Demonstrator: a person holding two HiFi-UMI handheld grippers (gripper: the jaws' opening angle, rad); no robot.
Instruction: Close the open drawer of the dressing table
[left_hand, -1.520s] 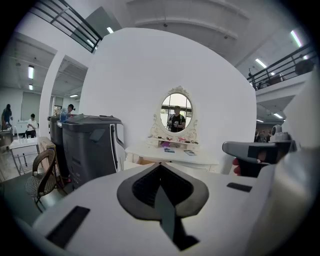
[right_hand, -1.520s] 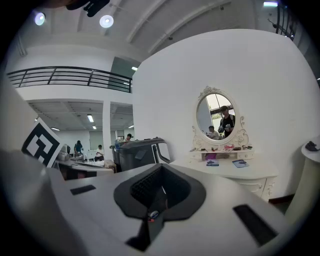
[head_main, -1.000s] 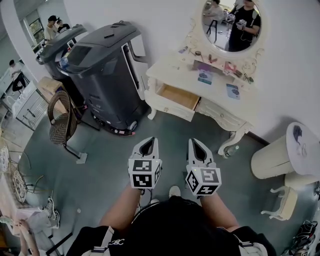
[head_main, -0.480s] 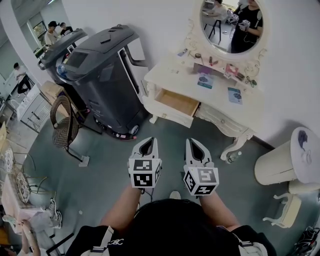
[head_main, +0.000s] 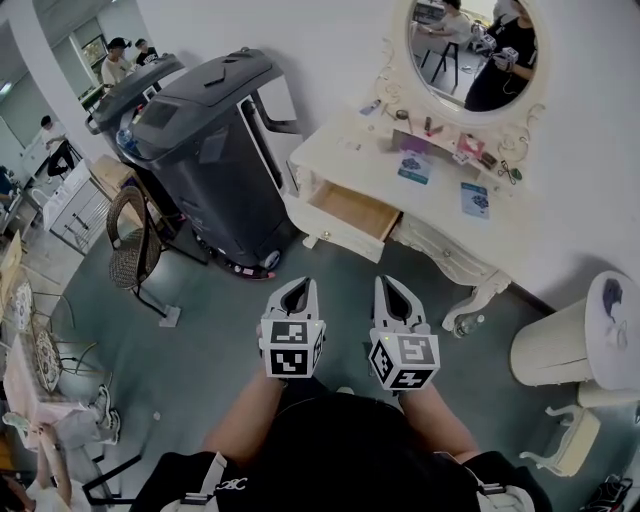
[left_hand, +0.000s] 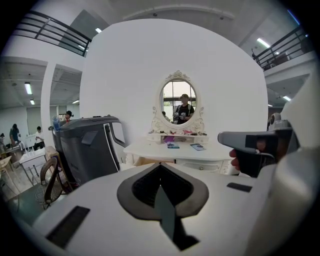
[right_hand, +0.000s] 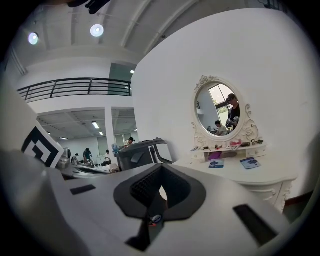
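Left gripper (head_main: 299, 280), right gripper (head_main: 388, 281) side by side, fingers pressed together. Drawer (head_main: 350, 212) of dressing table (head_main: 440, 205) open, at 12 o'clock.

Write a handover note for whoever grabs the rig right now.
Left gripper: shut, empty.
Right gripper: shut, empty.
Both are held side by side in front of the person, well short of the dressing table.
The drawer, at the table's left end in the head view, stands pulled out.
Done: nothing.
Left: step up and push the drawer front in until flush.
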